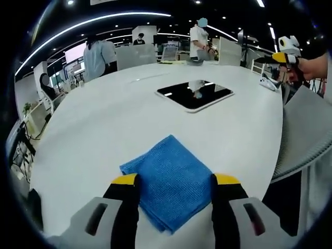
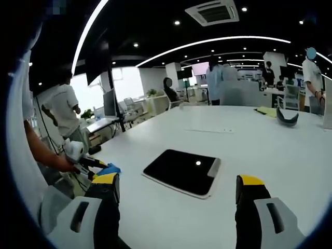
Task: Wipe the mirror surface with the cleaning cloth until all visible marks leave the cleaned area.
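A folded blue cleaning cloth (image 1: 168,181) lies on the white table (image 1: 104,129) near its front edge. My left gripper (image 1: 175,180) is open, one jaw on each side of the cloth, not closed on it. Beyond the cloth, the dark rectangular mirror (image 1: 194,94) lies flat and reflects the ceiling. A hand holds the right gripper (image 1: 284,56) up at the far right. In the right gripper view, my right gripper (image 2: 178,180) is open and empty above the mirror (image 2: 181,171). The left gripper (image 2: 78,153) and a corner of the cloth (image 2: 110,169) show at the left.
A grey mesh chair (image 1: 306,135) stands against the table's right edge. A small white device (image 1: 267,84) lies near that edge. A dark curved object (image 2: 287,116) and a yellow sheet (image 2: 267,110) lie far across the table. Several people stand at desks behind.
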Motion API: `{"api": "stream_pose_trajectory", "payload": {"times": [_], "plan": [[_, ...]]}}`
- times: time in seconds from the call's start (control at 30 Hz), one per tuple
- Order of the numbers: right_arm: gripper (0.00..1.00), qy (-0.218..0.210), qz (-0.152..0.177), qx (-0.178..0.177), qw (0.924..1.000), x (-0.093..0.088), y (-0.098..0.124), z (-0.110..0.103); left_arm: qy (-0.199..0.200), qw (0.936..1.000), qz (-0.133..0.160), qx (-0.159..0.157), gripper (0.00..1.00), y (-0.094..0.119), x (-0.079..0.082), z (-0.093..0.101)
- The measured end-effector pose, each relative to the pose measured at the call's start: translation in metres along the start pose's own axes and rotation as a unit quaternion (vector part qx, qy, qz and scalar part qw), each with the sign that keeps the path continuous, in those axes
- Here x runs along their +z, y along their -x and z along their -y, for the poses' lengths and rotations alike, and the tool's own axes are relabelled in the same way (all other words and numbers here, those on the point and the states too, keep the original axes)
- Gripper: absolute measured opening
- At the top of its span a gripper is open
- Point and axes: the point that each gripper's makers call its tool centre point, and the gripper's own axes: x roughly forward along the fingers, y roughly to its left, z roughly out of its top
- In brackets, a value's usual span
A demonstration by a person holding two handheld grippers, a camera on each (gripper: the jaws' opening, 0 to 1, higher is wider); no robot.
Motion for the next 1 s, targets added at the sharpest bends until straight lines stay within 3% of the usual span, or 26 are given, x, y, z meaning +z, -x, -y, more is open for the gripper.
{"api": "stream_pose_trajectory", "payload": {"times": [0.5,0.87,1.0], "plan": [[0.92,-0.004,0.003,0.000,1.0000,-0.0002,0.0006,-0.0021,0.008,0.9999,-0.003,0.008,0.36,-0.0003,0.0009,-0.0034],[0.91,-0.006,0.001,-0.004,1.0000,-0.0027,0.0046,-0.0020,0.008,0.9998,-0.008,0.014,0.14,-0.0026,0.0031,-0.0067],[0.90,-0.007,0.001,-0.006,1.0000,-0.0032,0.0056,-0.0013,0.006,0.9998,-0.009,0.016,0.12,-0.0035,0.0037,-0.0070]]}}
